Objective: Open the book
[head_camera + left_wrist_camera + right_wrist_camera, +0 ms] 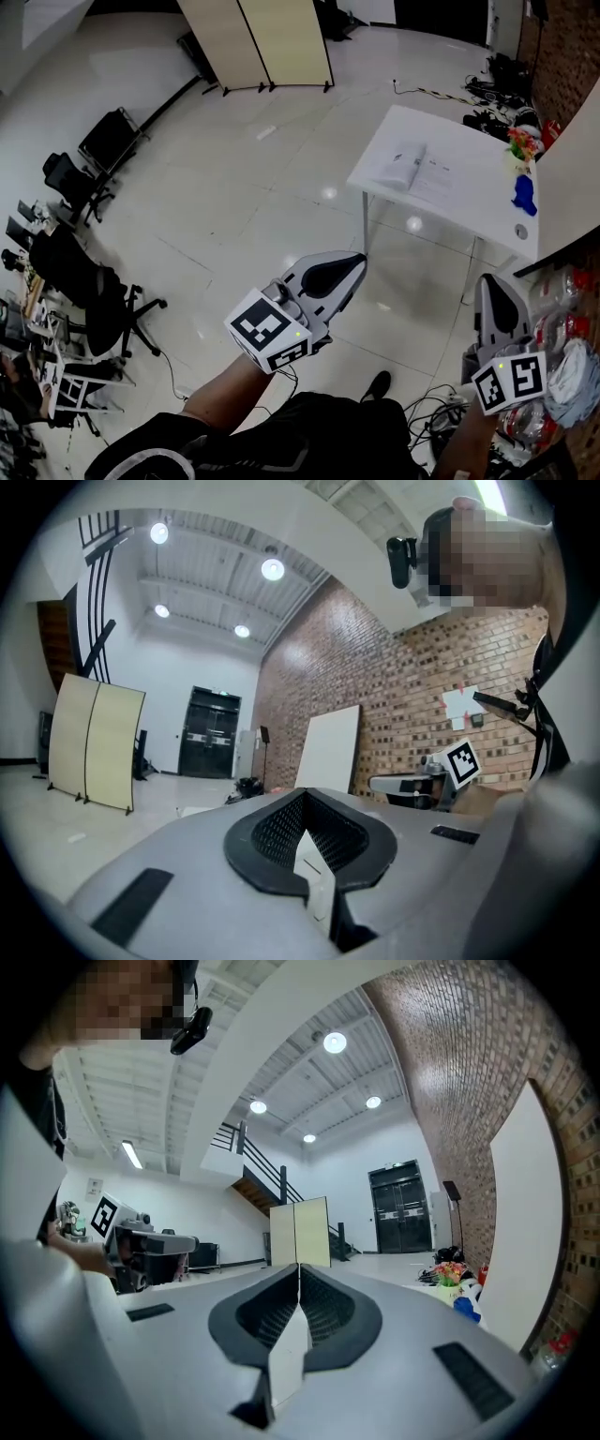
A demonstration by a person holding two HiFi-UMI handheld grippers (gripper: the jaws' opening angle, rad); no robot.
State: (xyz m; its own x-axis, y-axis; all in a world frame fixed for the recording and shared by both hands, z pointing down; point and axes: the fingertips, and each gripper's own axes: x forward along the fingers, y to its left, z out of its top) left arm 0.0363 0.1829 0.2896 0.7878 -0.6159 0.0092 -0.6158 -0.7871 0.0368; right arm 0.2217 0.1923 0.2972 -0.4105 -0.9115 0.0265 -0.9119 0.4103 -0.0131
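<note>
The book (410, 169) lies flat on the white counter (410, 120) at the upper right of the head view, close to that counter's near-left edge and well apart from both tools. From here it looks pale and spread out, and I cannot tell whether it is shut. The left tool (356, 262) and the right tool (487, 280) are held level at the bottom of the frame. Each has its jaws pressed fully together with nothing between them. The main risk, I think, is reaching the book with the jaws closed like this, since a blunt closed tip would likely push the thin book across the smooth top toward that edge instead of lifting a cover. One tool should probably pin it down. Cables (433, 405) on the floor at the lower right could catch a foot on the way over. The bright toys (523, 145) on the counter's far end could be knocked by a wide swing.
</note>
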